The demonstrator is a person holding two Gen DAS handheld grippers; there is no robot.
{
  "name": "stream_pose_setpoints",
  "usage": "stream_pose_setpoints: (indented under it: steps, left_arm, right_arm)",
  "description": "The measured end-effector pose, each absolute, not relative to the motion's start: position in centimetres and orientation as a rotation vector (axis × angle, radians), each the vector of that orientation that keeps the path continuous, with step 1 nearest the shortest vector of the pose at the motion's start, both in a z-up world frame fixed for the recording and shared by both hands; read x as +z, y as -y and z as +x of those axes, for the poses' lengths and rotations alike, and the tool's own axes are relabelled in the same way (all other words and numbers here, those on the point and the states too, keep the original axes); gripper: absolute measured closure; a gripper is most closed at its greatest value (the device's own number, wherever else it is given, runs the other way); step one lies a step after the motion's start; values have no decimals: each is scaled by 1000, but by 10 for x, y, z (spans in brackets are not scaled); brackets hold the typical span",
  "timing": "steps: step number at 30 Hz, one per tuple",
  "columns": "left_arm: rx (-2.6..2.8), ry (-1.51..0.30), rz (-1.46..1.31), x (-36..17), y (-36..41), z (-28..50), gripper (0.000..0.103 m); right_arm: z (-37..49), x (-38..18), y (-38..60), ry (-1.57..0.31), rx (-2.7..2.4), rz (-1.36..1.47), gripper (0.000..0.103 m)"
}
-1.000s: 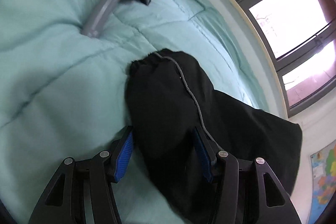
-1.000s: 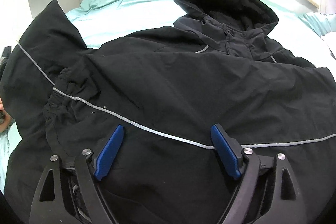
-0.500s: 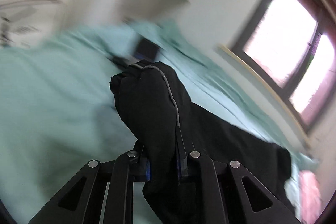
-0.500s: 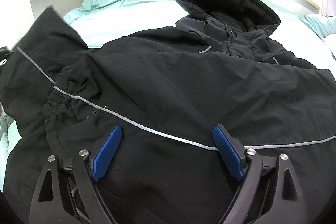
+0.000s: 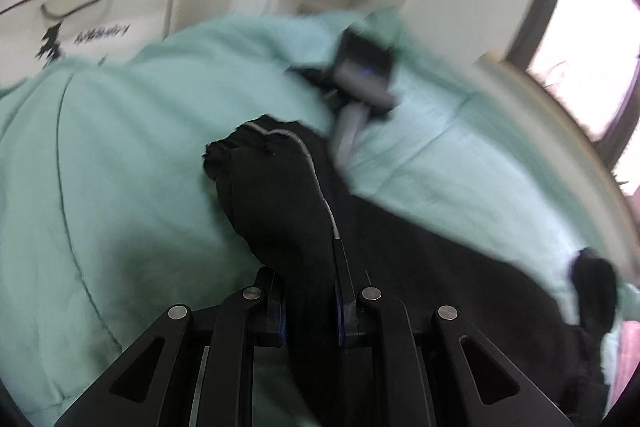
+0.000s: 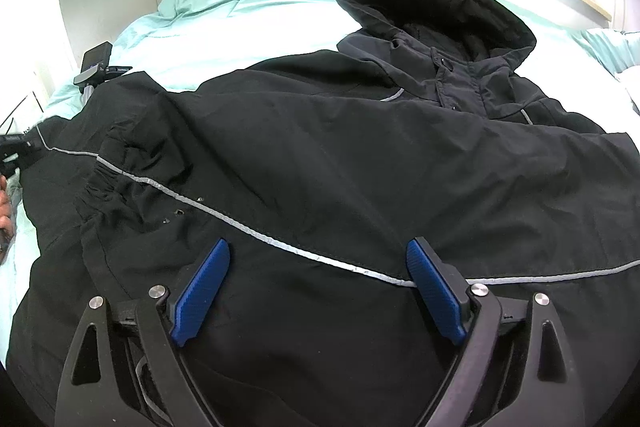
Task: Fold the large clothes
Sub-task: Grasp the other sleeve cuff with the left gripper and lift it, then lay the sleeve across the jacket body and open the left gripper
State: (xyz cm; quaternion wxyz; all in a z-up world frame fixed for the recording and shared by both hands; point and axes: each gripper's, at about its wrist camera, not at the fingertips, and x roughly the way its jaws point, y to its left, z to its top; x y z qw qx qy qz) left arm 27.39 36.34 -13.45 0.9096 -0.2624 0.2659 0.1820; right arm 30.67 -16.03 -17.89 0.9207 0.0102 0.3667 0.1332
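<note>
Left wrist view: left hand-held gripper [image 5: 310, 301] clamps the jacket's [image 6: 360, 147] matte black, grey-piped sleeve [image 5: 276, 195].

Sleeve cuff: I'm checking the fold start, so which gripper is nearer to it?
Left. The left gripper is shut on the sleeve just behind the cuff; the right gripper hovers open over the jacket's body.

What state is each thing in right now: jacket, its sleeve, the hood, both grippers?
Jacket: spread flat on the bed, front up.
Sleeve: clamped and lifted off the quilt.
Hood: open, lying flat toward the window.
Left gripper: shut on the sleeve.
Right gripper: open over the jacket, gripping nothing.
</note>
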Motion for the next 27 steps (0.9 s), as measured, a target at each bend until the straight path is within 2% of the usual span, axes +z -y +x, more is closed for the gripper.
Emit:
stream_pose_setpoints:
  steps: [6, 11, 17, 22, 27]
  left_arm:
    - [164, -416, -396, -63, -285, 250, 87]
    - [-137, -472, -274, -27, -174, 240, 87]
    - [-389, -467, -113, 3, -41, 216, 87]
    - [-520, -565, -9, -20, 68, 225, 87]
    - [-575, -784, 21, -100, 151, 255, 87]
  right_arm:
    - [305, -178, 161, -754, 265, 24, 11]
    - [279, -159, 161, -721, 184, -33, 13]
    - [216, -114, 208, -664, 172, -1, 13]
    - [175, -95, 275, -661, 134, 97, 13]
    - [164, -99, 296, -728, 21, 1, 13]
